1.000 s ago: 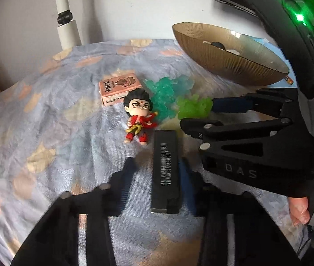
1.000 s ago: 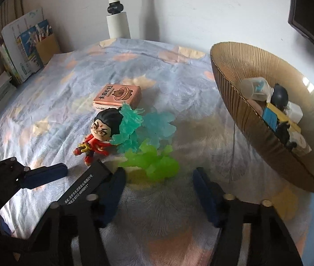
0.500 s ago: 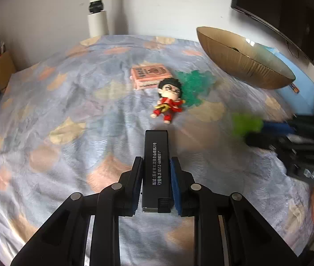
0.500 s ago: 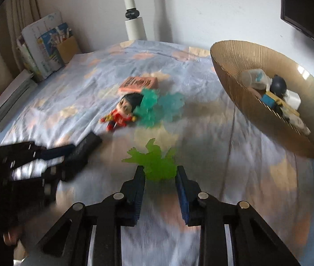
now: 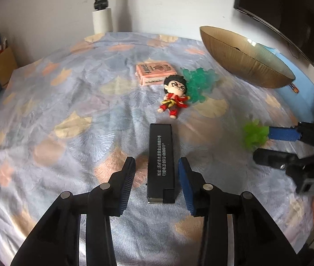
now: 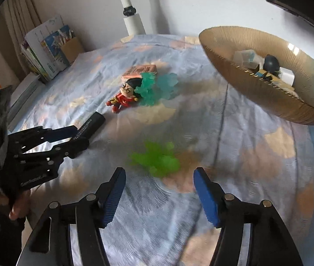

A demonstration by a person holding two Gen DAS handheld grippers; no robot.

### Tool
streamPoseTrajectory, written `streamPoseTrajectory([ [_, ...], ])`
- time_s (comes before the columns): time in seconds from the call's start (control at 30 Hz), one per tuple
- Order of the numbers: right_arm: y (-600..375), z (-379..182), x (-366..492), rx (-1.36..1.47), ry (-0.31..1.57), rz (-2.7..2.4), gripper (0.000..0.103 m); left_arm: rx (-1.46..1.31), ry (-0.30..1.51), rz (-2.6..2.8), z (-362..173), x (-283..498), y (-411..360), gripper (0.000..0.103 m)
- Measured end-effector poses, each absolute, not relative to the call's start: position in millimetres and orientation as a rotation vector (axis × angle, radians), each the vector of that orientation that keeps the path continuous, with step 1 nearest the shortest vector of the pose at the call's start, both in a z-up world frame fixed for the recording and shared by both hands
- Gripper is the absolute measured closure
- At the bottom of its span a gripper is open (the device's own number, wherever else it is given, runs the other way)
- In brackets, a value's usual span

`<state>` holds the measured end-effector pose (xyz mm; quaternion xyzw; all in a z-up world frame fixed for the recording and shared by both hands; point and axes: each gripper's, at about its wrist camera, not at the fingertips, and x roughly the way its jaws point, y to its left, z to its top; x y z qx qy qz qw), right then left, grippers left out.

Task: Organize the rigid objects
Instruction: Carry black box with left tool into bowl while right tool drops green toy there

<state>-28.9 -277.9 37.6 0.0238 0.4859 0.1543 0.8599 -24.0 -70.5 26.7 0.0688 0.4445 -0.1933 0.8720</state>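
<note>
- Left tool [image 5: 156,182]: jaws apart and opening; black bar [image 5: 160,161] lies between them on the table's flowered cloth [image 5: 46,122], gaps showing on both sides, pads not pressing
- Bar's long axis runs straight away from the left tool, in line with its fingers; near end sits between the pads, far end points toward the red figurine [image 5: 174,96]
- Right tool [image 6: 159,196]: jaws apart and opening wide; bright green plastic piece [image 6: 157,158] rests on the cloth just ahead of the fingertips, centred on the gap, not touched; it looks blurred in this view
- Teal plastic piece [image 6: 157,86] touches the figurine; pink box [image 6: 140,71] just behind them; all three well apart from both tools, near the table's middle
- Brown bowl [image 6: 241,44] at far right of the table, already holding several small items; it lies ahead-right of the right tool
- Judgement: the right hand is nearer the bowl and the green piece, the left nearer the bar
- Judgement: to retake either thing, each tool needs only a closing along its present line; the bar's narrow width faces the pads, favourable for a grip
</note>
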Motion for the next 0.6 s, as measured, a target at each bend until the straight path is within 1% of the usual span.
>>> streamPoseTrajectory([
  [0.07,-268,38,-27,0.004,1.006,0.298,0.041,0.148,0.924,-0.397,26,-24,-73,0.068],
  [0.1,-262,37,-27,-0.026,1.001,0.287,0.042,0.157,0.919,-0.398,26,-25,-75,0.073],
  [0.13,-259,37,-28,-0.041,0.996,0.278,0.05,0.165,0.915,-0.397,26,-25,-77,0.081],
  [0.17,-255,37,-28,-0.064,0.988,0.264,0.052,0.181,0.91,-0.393,25,-27,-80,0.082],
  [0.27,-249,37,-33,-0.111,0.959,0.253,0.053,0.192,0.898,-0.4,26,-30,-85,0.082],
  [0.4,-252,47,-42,-0.098,0.922,0.265,0.053,0.176,0.86,-0.421,38,-37,-87,0.082],
  [0.5,-262,65,-48,-0.076,0.881,0.254,0.053,0.17,0.824,-0.437,55,-40,-92,0.082],
  [0.6,-279,94,-54,-0.08,0.811,0.216,0.053,0.161,0.77,-0.454,78,-40,-101,0.082],
])
